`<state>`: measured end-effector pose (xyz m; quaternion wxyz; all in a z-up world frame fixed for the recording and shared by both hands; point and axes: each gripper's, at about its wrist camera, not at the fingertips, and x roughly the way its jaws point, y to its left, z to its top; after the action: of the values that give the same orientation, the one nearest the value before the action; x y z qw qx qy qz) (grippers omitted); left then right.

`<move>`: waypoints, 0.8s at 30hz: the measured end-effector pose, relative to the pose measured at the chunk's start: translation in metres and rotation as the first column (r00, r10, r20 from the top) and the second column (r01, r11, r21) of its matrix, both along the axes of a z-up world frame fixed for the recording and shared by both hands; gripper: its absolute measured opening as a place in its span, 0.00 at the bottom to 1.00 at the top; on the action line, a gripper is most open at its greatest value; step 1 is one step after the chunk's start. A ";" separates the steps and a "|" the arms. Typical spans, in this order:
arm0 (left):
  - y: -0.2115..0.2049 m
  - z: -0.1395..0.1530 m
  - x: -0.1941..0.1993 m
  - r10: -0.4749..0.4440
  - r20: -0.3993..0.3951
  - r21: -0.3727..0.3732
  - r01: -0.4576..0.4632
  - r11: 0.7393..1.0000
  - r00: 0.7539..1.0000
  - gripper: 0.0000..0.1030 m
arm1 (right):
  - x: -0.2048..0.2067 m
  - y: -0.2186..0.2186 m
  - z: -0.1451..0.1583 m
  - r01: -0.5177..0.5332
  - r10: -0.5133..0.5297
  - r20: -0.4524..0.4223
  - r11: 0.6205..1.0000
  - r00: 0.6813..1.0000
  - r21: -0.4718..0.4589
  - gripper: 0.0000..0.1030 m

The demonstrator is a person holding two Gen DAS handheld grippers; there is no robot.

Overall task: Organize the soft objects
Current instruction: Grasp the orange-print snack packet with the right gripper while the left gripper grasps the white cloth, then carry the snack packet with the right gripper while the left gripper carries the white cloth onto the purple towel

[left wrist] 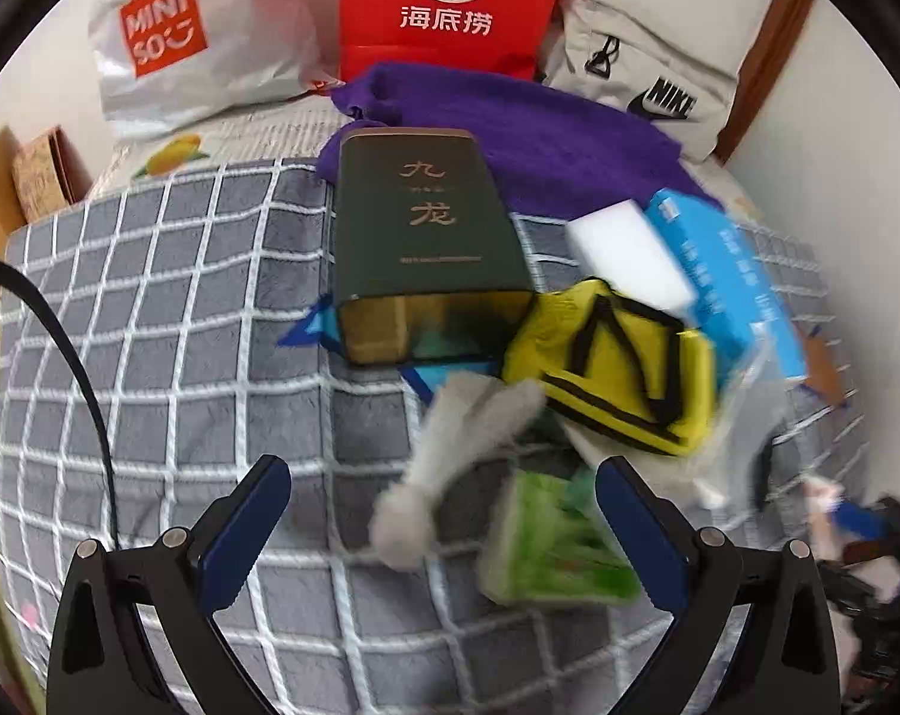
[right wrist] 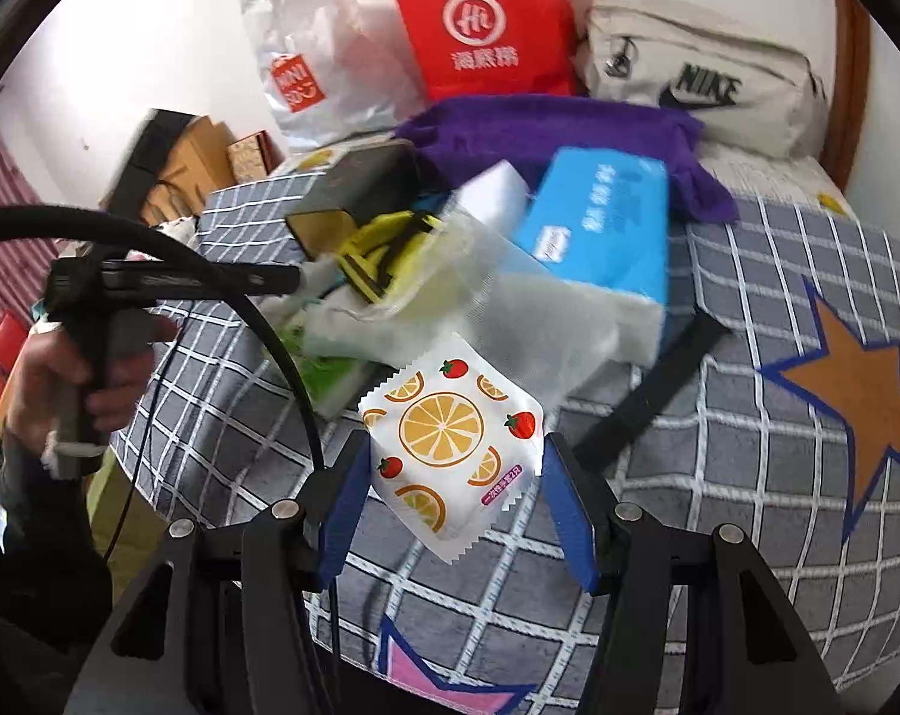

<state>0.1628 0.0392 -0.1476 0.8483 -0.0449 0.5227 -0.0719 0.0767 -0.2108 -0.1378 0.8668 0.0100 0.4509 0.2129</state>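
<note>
On the bed, over a grey checked blanket, we see one heap of soft things. Only the right wrist view shows the fruit-print packet, pinched by its edges between the jaws of our right gripper, about half spread and lifted off the blanket; it also shows the hand carrying the left gripper. Only the left wrist view shows those jaws wide apart, holding nothing, above one grey sock and one green packet. We count one yellow pouch, one blue tissue pack, one purple towel.
</note>
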 end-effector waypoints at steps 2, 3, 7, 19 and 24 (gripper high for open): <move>-0.003 -0.006 0.006 -0.010 0.006 0.063 0.010 0.998 1.000 0.99 | -0.001 0.003 0.003 -0.005 0.005 0.010 1.000 1.000 -0.016 0.55; -0.002 -0.009 0.009 -0.010 0.006 0.099 0.009 0.995 1.000 0.98 | -0.001 0.003 0.004 -0.002 0.002 0.011 1.000 1.000 -0.017 0.55; 0.008 -0.019 0.012 -0.010 0.002 0.143 0.010 0.990 1.000 0.83 | 0.007 -0.004 0.003 0.036 -0.036 -0.003 0.999 0.999 -0.017 0.55; 0.013 -0.026 0.011 -0.090 -0.033 0.165 0.094 0.982 0.995 0.18 | 0.047 -0.005 0.018 0.064 -0.062 0.044 0.997 0.997 -0.037 0.55; 0.029 -0.011 0.016 -0.056 -0.020 0.106 0.058 0.993 0.998 0.18 | 0.071 -0.006 0.027 0.080 -0.080 0.054 0.997 0.995 0.006 0.55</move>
<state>0.1787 0.0683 -0.1584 0.8426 0.0147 0.5341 -0.0676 0.1473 -0.2171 -0.1108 0.8865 0.0237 0.4260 0.1790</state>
